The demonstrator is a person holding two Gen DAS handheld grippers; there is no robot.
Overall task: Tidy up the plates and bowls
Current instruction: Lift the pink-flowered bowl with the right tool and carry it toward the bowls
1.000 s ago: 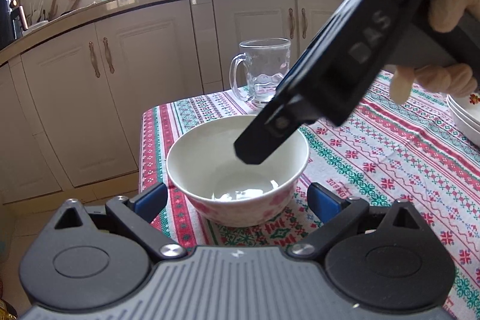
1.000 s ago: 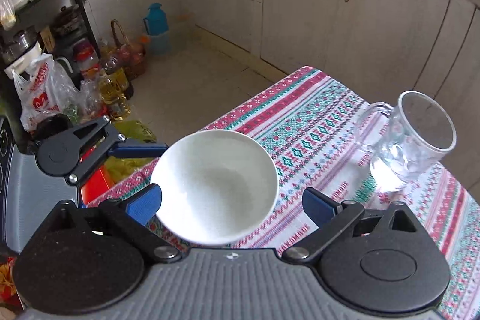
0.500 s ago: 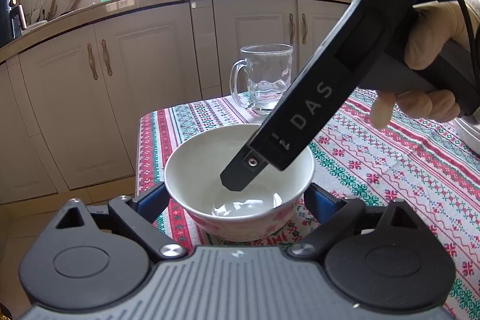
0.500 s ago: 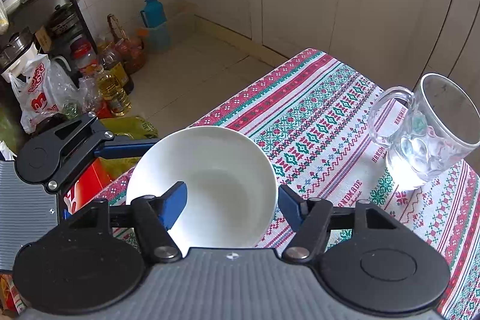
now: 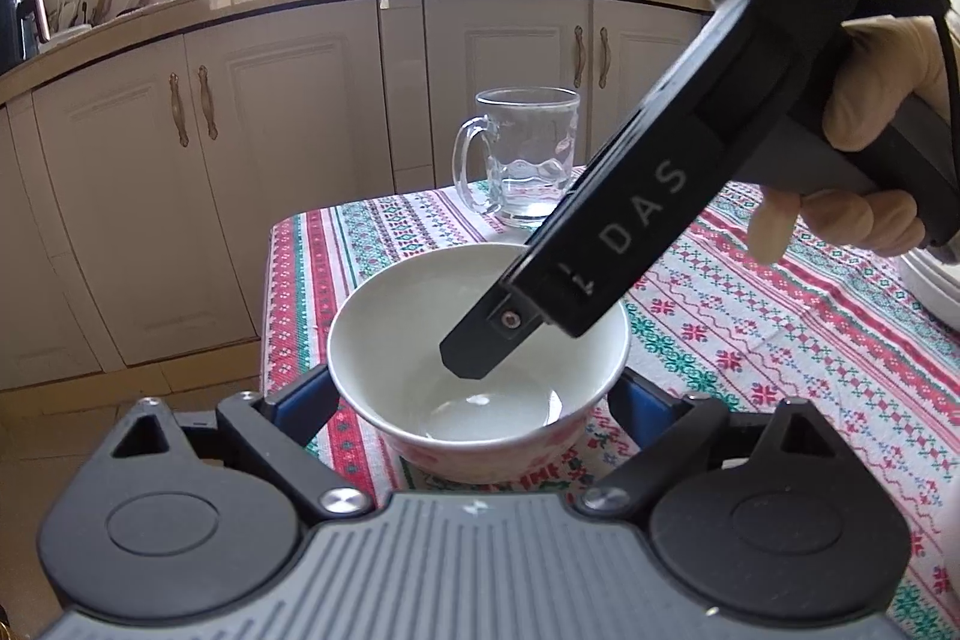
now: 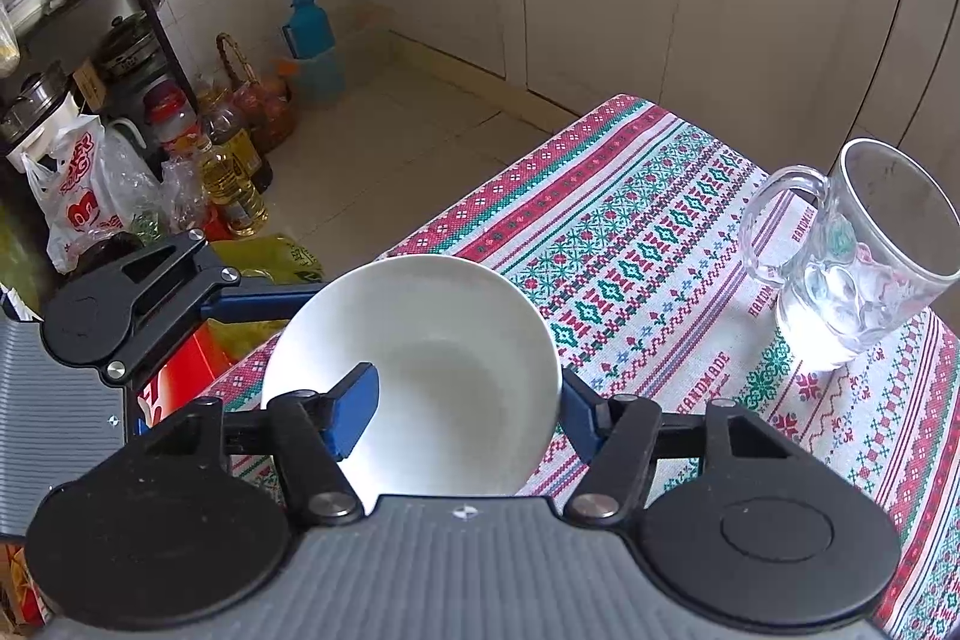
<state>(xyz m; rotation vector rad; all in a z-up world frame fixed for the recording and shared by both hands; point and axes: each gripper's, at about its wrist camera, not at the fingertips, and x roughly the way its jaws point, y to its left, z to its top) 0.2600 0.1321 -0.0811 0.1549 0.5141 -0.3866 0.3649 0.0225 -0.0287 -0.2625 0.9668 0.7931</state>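
**White bowl near the table's left corner, a gripper on each side of it**

At the far left, the right wrist view shows a tiled floor with oil bottles (image 6: pixel 231 184), a shopping bag (image 6: pixel 78 196) and a blue jug (image 6: pixel 312 34) beside a dark shelf; the left wrist view shows none of this.

The patterned tablecloth (image 5: pixel 750 328) ends at a left edge just beside the bowl (image 5: pixel 480 376), so there is little table to that side. To the right, bare cloth runs on toward a stack of white dishes (image 5: pixel 930 280) at the frame edge, seen only in the left wrist view.

The left gripper (image 5: pixel 474 400) is low and level with the table. Its fingers are spread wide, one on each side of the bowl's lower wall, close to it; whether they touch cannot be told.

The right gripper (image 6: pixel 462 409) comes down steeply from the upper right, held in a gloved hand (image 5: pixel 864 148). Its left finger (image 6: pixel 354 409) is inside the bowl and its right finger (image 6: pixel 576 415) outside, straddling the near-right rim. The gap is partly narrowed; contact with the rim is unclear.

A glass mug (image 5: pixel 522 160) stands upright farther back and right, apart from the bowl, handle turned left. Cabinets (image 5: pixel 198 172) line the far wall.
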